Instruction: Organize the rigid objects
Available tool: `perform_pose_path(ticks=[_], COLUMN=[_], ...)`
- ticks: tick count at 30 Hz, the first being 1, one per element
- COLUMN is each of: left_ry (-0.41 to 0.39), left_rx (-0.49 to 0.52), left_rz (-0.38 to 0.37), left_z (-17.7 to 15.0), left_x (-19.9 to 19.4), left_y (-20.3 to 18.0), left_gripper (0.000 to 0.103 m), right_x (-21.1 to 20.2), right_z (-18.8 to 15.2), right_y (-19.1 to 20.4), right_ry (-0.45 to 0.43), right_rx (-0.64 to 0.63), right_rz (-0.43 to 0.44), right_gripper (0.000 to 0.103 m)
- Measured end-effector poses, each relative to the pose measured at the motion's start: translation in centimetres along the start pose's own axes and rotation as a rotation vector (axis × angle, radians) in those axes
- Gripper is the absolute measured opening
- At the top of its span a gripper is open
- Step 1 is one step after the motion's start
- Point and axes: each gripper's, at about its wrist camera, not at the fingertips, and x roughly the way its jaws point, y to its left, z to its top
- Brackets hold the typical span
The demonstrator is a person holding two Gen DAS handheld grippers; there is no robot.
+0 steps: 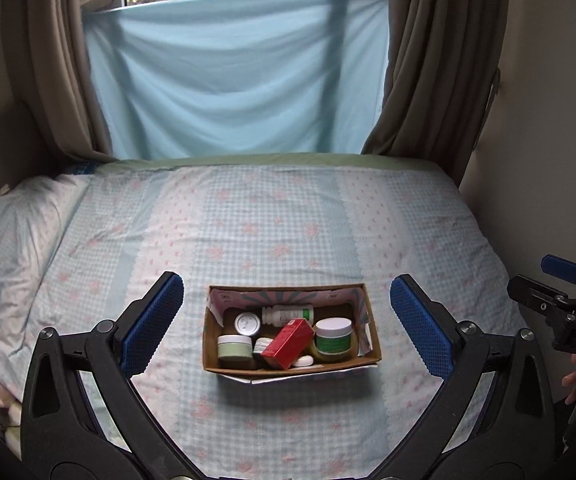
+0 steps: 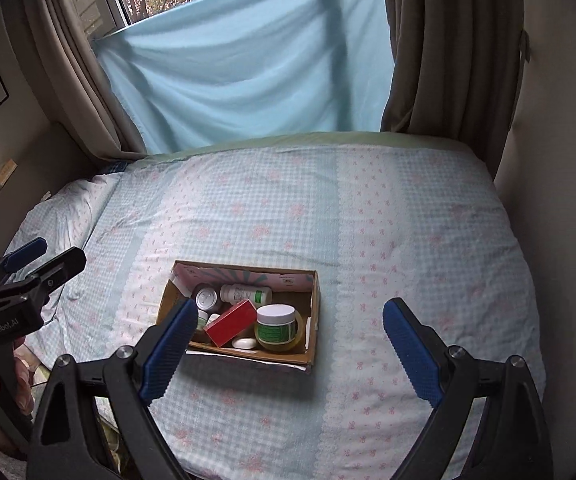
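Note:
An open cardboard box (image 1: 223,363) (image 2: 315,300) sits on the bed near its front edge. It holds a red carton (image 1: 288,342) (image 2: 229,322), a green-labelled jar with a white lid (image 1: 332,338) (image 2: 276,327), a lying white bottle (image 1: 288,314) (image 2: 247,293), a pale green jar (image 1: 234,346), a white round cap (image 1: 247,323) (image 2: 206,297) and a small white piece (image 1: 303,361) (image 2: 245,343). My left gripper (image 1: 287,316) is open and empty, held above the box. My right gripper (image 2: 290,340) is open and empty, its left finger over the box's left side.
The bed (image 1: 288,232) has a blue-and-pink checked cover, with a pillow (image 1: 11,232) at the left. Brown curtains (image 1: 420,56) and a light blue sheet (image 1: 235,76) hang behind. A wall (image 2: 560,152) is at the right. The right gripper also shows in the left wrist view (image 1: 560,304).

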Motion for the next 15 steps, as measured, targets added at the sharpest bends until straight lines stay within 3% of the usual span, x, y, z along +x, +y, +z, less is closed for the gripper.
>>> perform_pose_path(ticks=[7, 15], left_ry=[-0.164, -0.241], left_rx=[0.028, 0.016], left_rz=[0.041, 0.036], left_z=[1.1, -0.4], left_x=[-8.1, -11.1], left_y=[-2.2, -2.4], left_gripper=[0.103, 0.103], right_x=[-8.8, -12.2], right_z=[1.6, 0.2], right_y=[0.2, 1.7], right_ry=[-0.165, -0.272], right_rx=[-0.003, -0.038], right_rz=[-0.077, -0.125], right_gripper=[0.092, 0.092])
